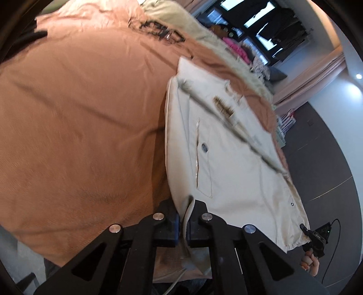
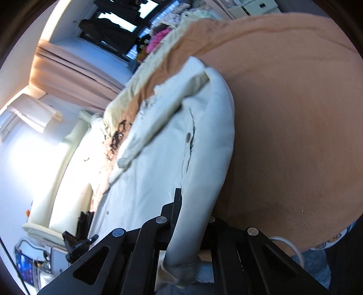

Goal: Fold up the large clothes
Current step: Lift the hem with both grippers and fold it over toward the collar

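Observation:
A cream jacket (image 1: 226, 147) with a buttoned pocket and a zip lies on an orange-brown bedspread (image 1: 79, 113). My left gripper (image 1: 183, 221) is shut on a fold at the jacket's near corner, and the cloth comes up between its pads. In the right wrist view the jacket (image 2: 158, 158) runs away from me over the bedspread (image 2: 295, 136). My right gripper (image 2: 192, 217) is shut on a thick rolled edge of the jacket, which hides one finger. Each view shows the other gripper at the jacket's far hem: the right gripper (image 1: 317, 238) and the left gripper (image 2: 77, 240).
A hand (image 1: 310, 263) holds the other gripper at the bed's edge over the grey floor (image 1: 322, 158). A pile of clothes with a pink piece (image 1: 236, 48) lies by the dark window (image 1: 261, 20). Curtains (image 2: 68, 74) hang beside it. A black garment (image 1: 158, 29) lies further up the bed.

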The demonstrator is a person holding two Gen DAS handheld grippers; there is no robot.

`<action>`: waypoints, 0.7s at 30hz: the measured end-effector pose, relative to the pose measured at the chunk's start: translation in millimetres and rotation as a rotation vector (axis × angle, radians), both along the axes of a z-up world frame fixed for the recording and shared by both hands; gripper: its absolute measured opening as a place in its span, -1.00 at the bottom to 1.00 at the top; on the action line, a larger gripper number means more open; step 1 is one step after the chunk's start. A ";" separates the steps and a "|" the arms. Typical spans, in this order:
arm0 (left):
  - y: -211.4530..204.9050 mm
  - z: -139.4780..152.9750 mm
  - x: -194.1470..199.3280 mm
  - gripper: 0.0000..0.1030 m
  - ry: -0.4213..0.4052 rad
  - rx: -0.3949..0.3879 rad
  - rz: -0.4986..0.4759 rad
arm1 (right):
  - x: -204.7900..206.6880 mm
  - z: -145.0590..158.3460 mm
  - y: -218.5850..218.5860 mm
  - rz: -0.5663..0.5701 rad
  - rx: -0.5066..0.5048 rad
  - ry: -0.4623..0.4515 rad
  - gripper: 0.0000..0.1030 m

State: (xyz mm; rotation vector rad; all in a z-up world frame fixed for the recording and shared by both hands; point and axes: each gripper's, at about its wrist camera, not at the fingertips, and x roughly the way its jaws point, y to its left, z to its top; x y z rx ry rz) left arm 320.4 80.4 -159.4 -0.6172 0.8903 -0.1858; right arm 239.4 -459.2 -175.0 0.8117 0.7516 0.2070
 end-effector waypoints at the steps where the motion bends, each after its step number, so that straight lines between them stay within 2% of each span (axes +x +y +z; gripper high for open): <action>1: 0.7 7.3 -0.9 -0.88 -0.015 0.001 0.000 | -2.1 8.0 0.4 0.000 0.000 -0.018 -0.91; 10: 25.2 65.5 -26.0 -0.89 -0.117 -0.035 0.002 | -28.9 65.0 20.7 0.060 -0.013 -0.140 -0.92; 15: 38.8 85.4 -46.7 -0.89 -0.158 -0.045 -0.003 | -45.5 86.1 35.0 0.104 -0.016 -0.191 -0.92; 21: 48.4 103.6 -76.2 -0.89 -0.188 -0.024 -0.014 | -60.9 104.1 51.2 0.138 -0.047 -0.206 -0.92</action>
